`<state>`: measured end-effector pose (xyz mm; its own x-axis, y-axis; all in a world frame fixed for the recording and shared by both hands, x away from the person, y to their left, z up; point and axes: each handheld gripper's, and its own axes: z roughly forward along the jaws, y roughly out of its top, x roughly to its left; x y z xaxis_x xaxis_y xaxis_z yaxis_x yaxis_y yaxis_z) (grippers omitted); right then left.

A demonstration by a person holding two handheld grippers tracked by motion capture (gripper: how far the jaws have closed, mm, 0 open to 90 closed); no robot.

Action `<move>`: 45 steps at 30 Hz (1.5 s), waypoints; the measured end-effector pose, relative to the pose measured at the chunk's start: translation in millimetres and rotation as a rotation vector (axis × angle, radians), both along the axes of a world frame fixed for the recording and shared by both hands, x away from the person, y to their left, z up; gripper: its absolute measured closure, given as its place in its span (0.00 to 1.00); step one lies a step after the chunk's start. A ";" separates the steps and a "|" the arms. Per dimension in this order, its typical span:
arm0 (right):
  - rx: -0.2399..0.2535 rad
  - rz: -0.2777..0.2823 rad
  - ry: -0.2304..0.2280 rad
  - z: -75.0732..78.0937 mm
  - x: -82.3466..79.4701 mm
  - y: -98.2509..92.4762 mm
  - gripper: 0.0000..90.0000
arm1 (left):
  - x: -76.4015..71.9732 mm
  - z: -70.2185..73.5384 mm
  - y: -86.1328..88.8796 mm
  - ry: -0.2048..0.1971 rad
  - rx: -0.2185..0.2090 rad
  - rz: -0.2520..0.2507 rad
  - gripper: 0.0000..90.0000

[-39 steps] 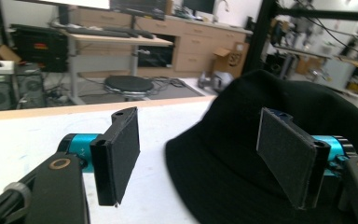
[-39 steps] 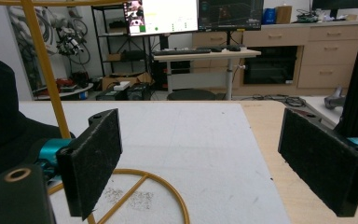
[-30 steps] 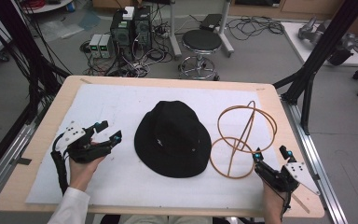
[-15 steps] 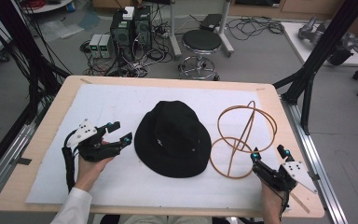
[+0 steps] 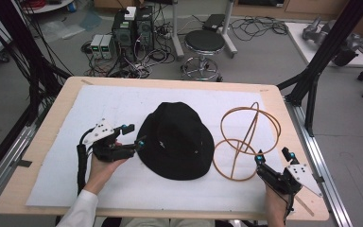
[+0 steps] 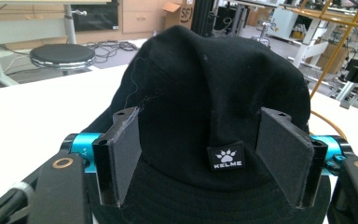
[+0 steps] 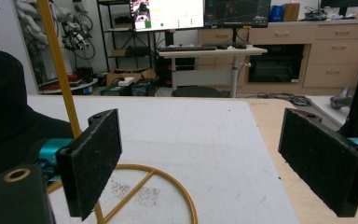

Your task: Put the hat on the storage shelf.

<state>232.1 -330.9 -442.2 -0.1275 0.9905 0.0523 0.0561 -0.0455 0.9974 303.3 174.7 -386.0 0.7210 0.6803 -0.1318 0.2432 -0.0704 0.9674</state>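
A black bucket hat [image 5: 177, 142] lies crown up in the middle of the white mat. My left gripper [image 5: 135, 135] is open at the hat's left brim. In the left gripper view its jaws stand wide over the brim on either side of the crown [image 6: 205, 84], around the small white paw label [image 6: 225, 156]. Right of the hat stands a gold wire hat stand [image 5: 246, 142], made of a base ring and an upright hoop. My right gripper [image 5: 272, 155] is open just in front of that base ring [image 7: 168, 186], with the upright rod [image 7: 58, 65] beside its left jaw.
The white mat [image 5: 99, 109] covers most of the wooden table [image 5: 42, 137]. Black frame posts [image 5: 312, 80] rise at the table's right and left edges. A stool [image 5: 204, 42] and computer boxes [image 5: 132, 28] stand on the floor beyond the far edge.
My left gripper has moved right across the mat until its open jaws reach the hat's brim. The right gripper has stayed near the stand's base.
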 end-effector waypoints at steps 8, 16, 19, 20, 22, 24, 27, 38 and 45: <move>-0.004 0.006 0.003 0.1 1.2 1.1 0.14 | 4.4 -4.7 -14.3 0.013 0.016 -0.027 0.36; -0.014 0.020 0.000 0.8 3.1 5.4 0.14 | 14.2 -13.5 -31.8 0.046 0.005 -0.039 0.40; -0.014 0.020 0.001 0.9 3.4 5.6 0.14 | 16.8 -16.0 -37.0 0.051 0.006 -0.044 0.40; -0.018 0.021 0.001 0.7 3.9 5.2 0.14 | 19.9 -18.9 -41.3 0.055 0.012 -0.045 0.40; -0.016 0.020 0.001 0.8 4.1 4.9 0.14 | 23.1 -22.2 -45.7 0.060 0.016 -0.046 0.40; -0.012 0.019 0.002 0.7 4.3 4.7 0.14 | 25.0 -24.2 -49.3 0.055 0.018 -0.043 0.41; -0.017 0.018 0.001 0.7 3.8 4.3 0.14 | 27.1 -25.9 -54.9 0.052 0.001 -0.037 0.43; -0.029 0.017 0.003 1.3 3.3 5.3 0.14 | 32.8 -32.4 -67.7 0.064 -0.005 0.004 0.54; -0.019 0.021 0.001 1.5 2.9 4.7 0.14 | 35.2 -34.0 -70.0 0.100 -0.013 0.028 0.67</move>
